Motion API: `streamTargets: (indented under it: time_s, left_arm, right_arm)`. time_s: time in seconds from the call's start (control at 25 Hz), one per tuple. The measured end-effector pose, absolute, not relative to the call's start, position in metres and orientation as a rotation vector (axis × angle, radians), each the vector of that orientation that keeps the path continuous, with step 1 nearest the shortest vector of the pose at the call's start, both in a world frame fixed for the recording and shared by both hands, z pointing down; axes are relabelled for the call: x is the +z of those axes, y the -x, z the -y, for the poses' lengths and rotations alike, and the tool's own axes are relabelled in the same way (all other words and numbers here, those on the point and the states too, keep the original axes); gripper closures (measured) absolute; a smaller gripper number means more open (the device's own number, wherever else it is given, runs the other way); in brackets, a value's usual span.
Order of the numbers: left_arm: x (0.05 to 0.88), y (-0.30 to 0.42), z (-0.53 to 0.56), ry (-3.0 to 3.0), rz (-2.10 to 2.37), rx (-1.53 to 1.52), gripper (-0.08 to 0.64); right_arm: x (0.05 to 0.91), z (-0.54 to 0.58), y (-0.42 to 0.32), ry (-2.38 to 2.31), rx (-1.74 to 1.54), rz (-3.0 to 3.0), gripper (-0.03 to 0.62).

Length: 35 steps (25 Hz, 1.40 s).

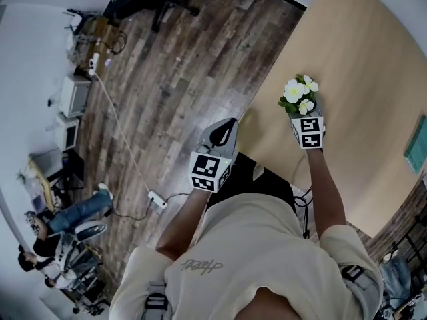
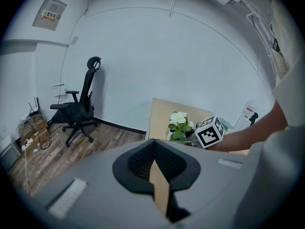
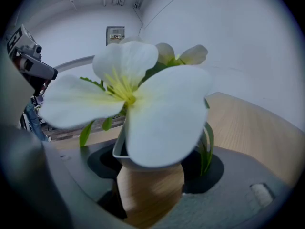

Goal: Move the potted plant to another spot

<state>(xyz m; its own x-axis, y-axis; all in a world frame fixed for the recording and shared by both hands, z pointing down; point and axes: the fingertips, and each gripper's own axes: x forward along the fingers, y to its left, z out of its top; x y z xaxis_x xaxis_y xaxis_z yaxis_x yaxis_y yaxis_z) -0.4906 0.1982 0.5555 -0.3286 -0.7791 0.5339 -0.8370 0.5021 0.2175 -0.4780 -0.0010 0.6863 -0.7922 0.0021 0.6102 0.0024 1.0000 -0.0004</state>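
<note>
Potted plant [image 1: 298,93] clamped in right hand-held gripper [image 1: 303,116]

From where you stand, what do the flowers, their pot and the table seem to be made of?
The flowers look artificial, fabric or plastic: the white petals are thick, matte and very uniform. The pot shows a smooth white rim, plastic or ceramic; I can't tell which. The table looks like light wood or wood-look laminate, matte with faint grain.
</note>
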Motion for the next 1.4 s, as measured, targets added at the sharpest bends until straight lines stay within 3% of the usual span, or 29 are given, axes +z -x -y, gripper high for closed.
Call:
streamTargets:
  time_s: [0.4, 0.48, 1.08, 1.32, 1.4]
  left_arm:
    - [0.561, 0.493, -0.200, -1.299, 2.166, 0.110, 0.545]
    - [0.559, 0.493, -0.199, -1.300, 2.168, 0.102, 0.545]
    - [0.548, 0.483, -0.182, -1.390, 2.161, 0.101, 0.545]
    - [0.544, 0.475, -0.171, -1.471, 2.131, 0.123, 0.545]
    - [0.543, 0.475, -0.166, -1.499, 2.119, 0.136, 0.545]
  right_arm:
    - [0.699, -0.003, 0.481, 0.016, 0.000, 2.460, 0.246]
    - [0.702, -0.003, 0.478, 0.006, 0.030, 2.435, 0.212]
    - [0.689, -0.021, 0.425, 0.001, 0.057, 2.416, 0.212]
    - [0.666, -0.026, 0.390, -0.037, 0.157, 2.422, 0.231]
    - [0.655, -0.019, 0.382, -0.095, 0.193, 2.444, 0.265]
